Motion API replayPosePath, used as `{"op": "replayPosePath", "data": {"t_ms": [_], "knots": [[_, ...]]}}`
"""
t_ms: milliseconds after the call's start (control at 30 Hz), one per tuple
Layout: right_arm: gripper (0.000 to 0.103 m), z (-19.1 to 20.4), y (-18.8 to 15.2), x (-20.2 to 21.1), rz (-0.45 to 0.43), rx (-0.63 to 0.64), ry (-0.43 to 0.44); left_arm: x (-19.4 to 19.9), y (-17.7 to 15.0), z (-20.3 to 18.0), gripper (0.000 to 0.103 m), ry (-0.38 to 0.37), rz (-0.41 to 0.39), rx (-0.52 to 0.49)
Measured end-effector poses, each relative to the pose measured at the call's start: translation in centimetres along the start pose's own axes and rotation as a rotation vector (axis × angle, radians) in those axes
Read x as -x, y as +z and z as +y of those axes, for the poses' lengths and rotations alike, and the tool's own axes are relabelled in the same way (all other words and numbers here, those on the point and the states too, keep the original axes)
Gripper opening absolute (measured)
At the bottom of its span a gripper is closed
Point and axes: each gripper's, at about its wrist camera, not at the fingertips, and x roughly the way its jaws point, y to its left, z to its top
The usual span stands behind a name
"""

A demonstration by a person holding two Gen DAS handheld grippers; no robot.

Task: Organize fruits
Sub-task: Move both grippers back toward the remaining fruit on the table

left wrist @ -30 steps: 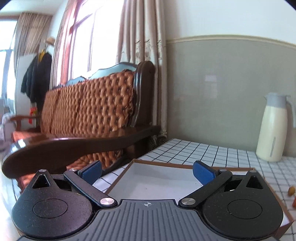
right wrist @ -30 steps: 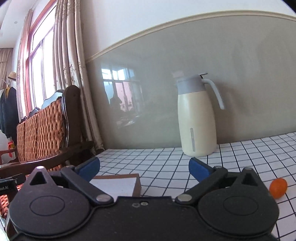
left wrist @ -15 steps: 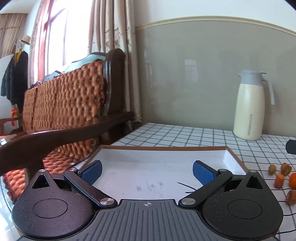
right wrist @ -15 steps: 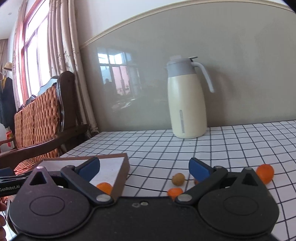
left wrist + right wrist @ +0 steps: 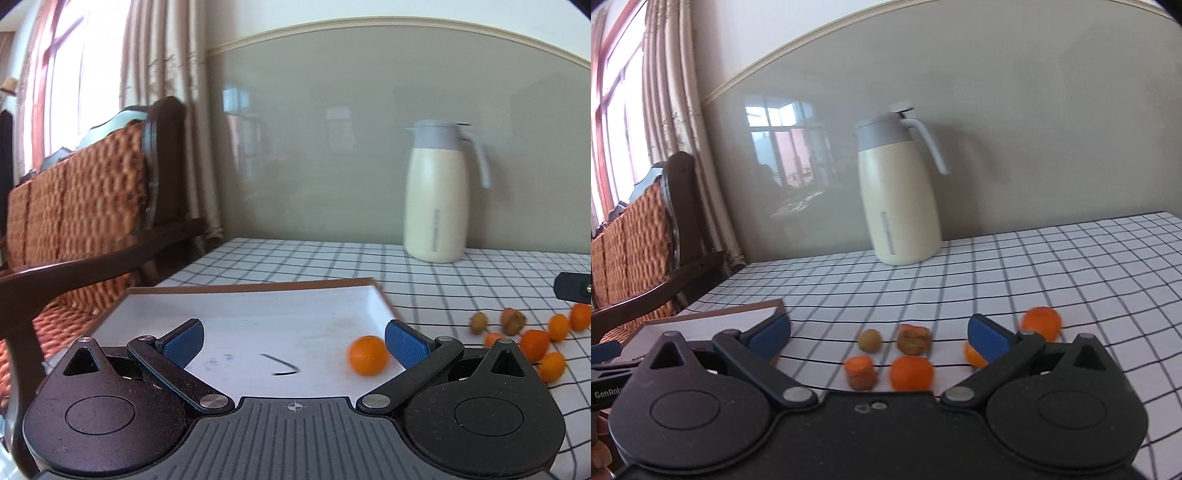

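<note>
- The left gripper (image 5: pixel 293 341), blue pads spread wide and holding nothing, hangs over the shallow white cardboard tray with a brown rim (image 5: pixel 251 288); one small round orange fruit (image 5: pixel 368 355) lies inside, just beside the right pad.
- The right gripper (image 5: pixel 879 332) is likewise released above a loose cluster of small orange fruits (image 5: pixel 910 373) on the black-checked white tablecloth (image 5: pixel 1052 266), beside the tray.
- Risk, as I judge it: round fruit could roll away if a pad nudges it.
- Farthest, a cream thermos jug with grey lid (image 5: pixel 899 195) stands well clear.
</note>
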Motion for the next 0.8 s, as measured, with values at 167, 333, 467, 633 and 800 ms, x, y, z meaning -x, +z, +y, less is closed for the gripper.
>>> {"op": "replayPosePath", "data": {"t_ms": [167,333,467,633,800], "knots": [[0.097,-2.0,-0.1,1.0,-0.006,-0.013,-0.048,0.2,-0.1,-2.6,0.103,-0.064,-0.006,-0.041],[0.097,-3.7,-0.1,1.5,-0.001,-0.031,-0.089,0.5,-0.5,-5.0,0.103,-0.123,-0.005,-0.078],[0.097,-4.9,-0.4,2.8,-0.055,-0.039,-0.094,0.7,-0.5,-6.5,0.103,-0.153,-0.008,-0.107],[0.097,-6.5,-1.0,4.8,-0.047,-0.093,-0.16,1.2,-0.7,-8.6,0.103,-0.216,-0.034,-0.163],[0.097,-6.9,-0.7,8.3,-0.016,-0.103,-0.241,2.2,-1.5,-11.2,0.103,-0.311,-0.071,-0.244]]}}
